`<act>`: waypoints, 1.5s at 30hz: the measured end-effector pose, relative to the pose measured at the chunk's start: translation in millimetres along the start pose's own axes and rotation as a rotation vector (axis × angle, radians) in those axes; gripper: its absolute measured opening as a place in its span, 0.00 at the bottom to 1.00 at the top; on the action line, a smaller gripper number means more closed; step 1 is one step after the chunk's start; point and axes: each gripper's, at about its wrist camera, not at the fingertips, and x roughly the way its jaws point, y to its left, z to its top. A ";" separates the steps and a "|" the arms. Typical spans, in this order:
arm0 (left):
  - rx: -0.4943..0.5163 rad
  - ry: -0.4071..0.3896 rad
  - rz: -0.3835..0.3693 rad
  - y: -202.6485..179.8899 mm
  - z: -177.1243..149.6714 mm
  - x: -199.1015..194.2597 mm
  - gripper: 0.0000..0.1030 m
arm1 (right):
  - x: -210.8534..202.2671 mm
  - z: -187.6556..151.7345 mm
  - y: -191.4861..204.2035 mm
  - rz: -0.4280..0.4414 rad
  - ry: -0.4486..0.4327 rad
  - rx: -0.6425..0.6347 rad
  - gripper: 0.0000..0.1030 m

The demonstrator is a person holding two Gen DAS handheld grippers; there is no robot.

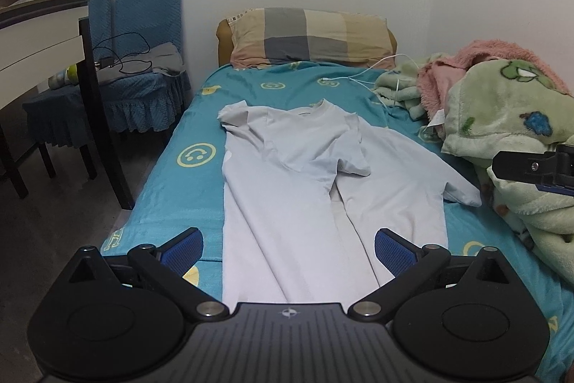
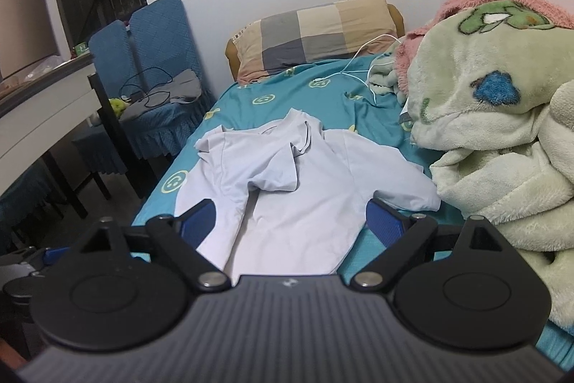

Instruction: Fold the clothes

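- The left gripper [image 1: 288, 248] is hovering at the bottom of its frame, fingers spread apart, gripping nothing.
- The right gripper [image 2: 288, 221] is likewise holding its blue pads wide over the hem.
- The pale T-shirt [image 1: 308, 174] is lying mid-frame on the teal bedsheet [image 1: 172, 189], one sleeve apparently folded inward.
- The checked pillow [image 1: 308, 36] is resting at upper centre, with green blankets [image 2: 484, 139] piling up on the right.

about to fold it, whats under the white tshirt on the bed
The white t-shirt lies on the teal smiley-print bedsheet, which shows all around it. Its left side is folded over its own front. Anything beneath the fabric is covered and cannot be seen.
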 end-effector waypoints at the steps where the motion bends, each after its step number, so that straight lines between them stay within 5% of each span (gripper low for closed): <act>1: -0.003 0.002 -0.001 0.6 0.0 -0.1 1.00 | 0.7 -0.4 -1.1 0.002 0.004 0.010 0.90; 6: -0.012 0.012 -0.005 3.7 -0.7 -1.1 1.00 | 6.6 -2.5 -23.0 0.040 0.046 0.179 0.89; 10: -0.039 0.022 0.000 9.1 -1.3 -1.0 1.00 | 20.0 -6.5 -58.6 0.091 0.086 0.462 0.89; 20: -0.153 0.098 0.001 31.1 -5.0 21.0 1.00 | 108.5 -13.5 -120.6 0.059 0.059 0.993 0.90; 27: -0.197 0.151 0.002 42.6 -5.8 55.6 1.00 | 180.6 -27.6 -138.6 -0.072 0.046 0.965 0.89; 34: -0.269 0.191 0.001 57.3 -8.4 90.0 1.00 | 225.0 -14.7 -147.7 -0.064 -0.098 0.843 0.91; 37: -0.313 0.212 0.002 66.6 -10.7 102.4 1.00 | 238.9 -4.1 -146.5 -0.126 -0.099 0.759 0.70; 41: -0.367 0.221 0.005 75.7 -11.0 108.3 1.00 | 243.7 12.6 -132.9 -0.266 -0.083 0.612 0.16; 45: -0.373 0.175 0.010 80.4 -4.9 94.9 1.00 | 236.0 37.7 -101.5 -0.361 -0.138 0.382 0.11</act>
